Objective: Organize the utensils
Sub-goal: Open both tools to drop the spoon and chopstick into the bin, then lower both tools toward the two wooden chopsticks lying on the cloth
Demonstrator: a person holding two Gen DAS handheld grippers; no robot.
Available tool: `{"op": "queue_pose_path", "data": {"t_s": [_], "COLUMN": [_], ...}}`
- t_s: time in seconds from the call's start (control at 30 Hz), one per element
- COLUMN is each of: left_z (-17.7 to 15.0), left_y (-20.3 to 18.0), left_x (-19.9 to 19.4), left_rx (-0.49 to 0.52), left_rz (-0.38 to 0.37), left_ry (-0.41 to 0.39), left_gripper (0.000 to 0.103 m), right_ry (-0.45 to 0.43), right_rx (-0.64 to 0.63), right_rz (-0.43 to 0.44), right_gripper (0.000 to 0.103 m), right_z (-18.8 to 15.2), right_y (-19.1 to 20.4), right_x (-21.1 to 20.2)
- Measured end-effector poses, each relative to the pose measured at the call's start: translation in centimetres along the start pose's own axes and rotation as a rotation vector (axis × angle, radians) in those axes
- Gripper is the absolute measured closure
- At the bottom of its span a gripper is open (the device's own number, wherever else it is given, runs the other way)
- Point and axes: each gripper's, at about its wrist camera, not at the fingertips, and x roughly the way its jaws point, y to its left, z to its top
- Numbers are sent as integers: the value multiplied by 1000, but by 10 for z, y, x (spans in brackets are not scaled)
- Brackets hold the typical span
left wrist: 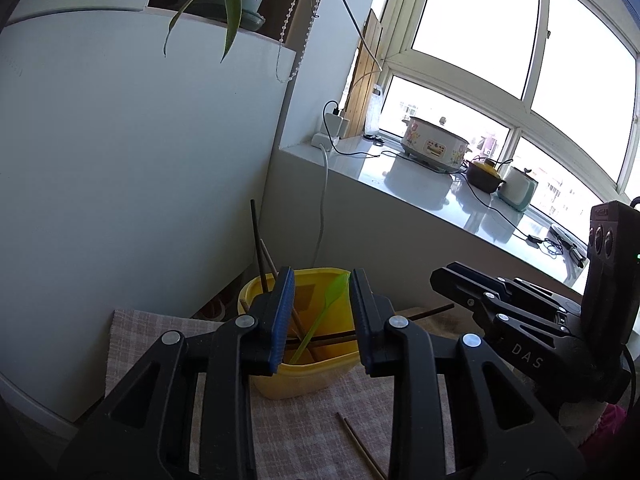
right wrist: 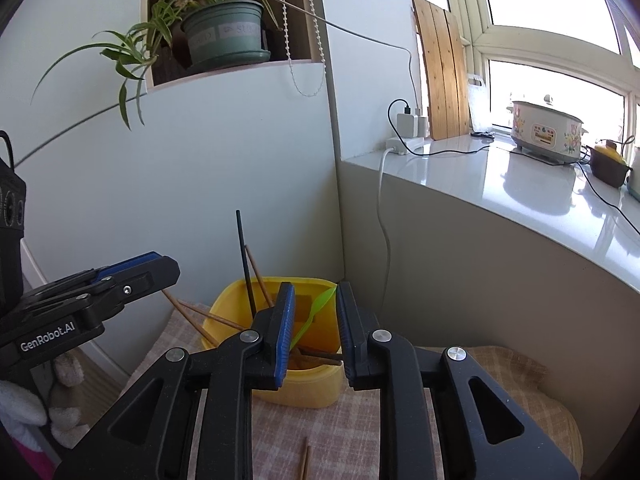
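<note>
Left wrist view: we log left gripper (left wrist: 321,320) and right gripper (right wrist: 311,330) both parted, empty; yellow bin (left wrist: 304,376) half hidden; loose chopsticks (left wrist: 360,446) cut off.

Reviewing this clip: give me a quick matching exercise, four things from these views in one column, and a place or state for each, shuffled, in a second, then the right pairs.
1. green plastic spoon
2. chopstick pair
3. potted plant
4. floral cooker

A. in a wall niche
B. leaning inside the yellow container
C. on the white counter by the window
D. lying on the checked cloth

Pairs: 1-B, 2-D, 3-A, 4-C
</note>
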Motion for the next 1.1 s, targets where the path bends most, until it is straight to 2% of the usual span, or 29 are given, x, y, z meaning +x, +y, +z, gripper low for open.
{"op": "queue_pose_path", "data": {"t_s": [0.13, 0.23, 0.3, 0.4, 0.5, 0.7, 0.77, 0.83, 0.97, 1.1], "left_z": [-6, -12, -17, -27, -39, -68, -77, -85, -101, -119], "left_y": [-8, -18, -25, -33, -38, -46, -47, -47, -47, -40], "left_x": [-14, -24, -29, -32, -33, -24, -21, -19, -10, 1], "left_rx": [12, 31, 43, 54, 58, 64, 65, 64, 58, 35], "left_rz": [-16, -32, -45, -64, -75, -89, -90, -89, -92, -89], "left_ry": [-9, -13, -12, 6, 24, 102, 122, 139, 187, 245], "left_gripper": [76, 76, 74, 73, 65, 65, 65, 65, 65, 65], "right_ry": [-23, -45, -63, -78, -81, -76, -75, -66, -25, 61], "right_rx": [-8, -11, -20, -30, -14, -29, -33, -31, -36, -38], "right_rz": [-1, 1, -9, -20, -21, -50, -62, -70, -81, -67], "right_gripper": [83, 72, 71, 70, 62, 57, 51, 46, 30, 28], "right_z": [-3, -4, -6, -12, -18, -34, -40, -46, -61, -79], "right_y": [1, 0, 0, -1, -7, -13, -15, -18, -23, -29], "right_x": [-16, -28, -36, -49, -58, -73, -77, -79, -76, -64]}}
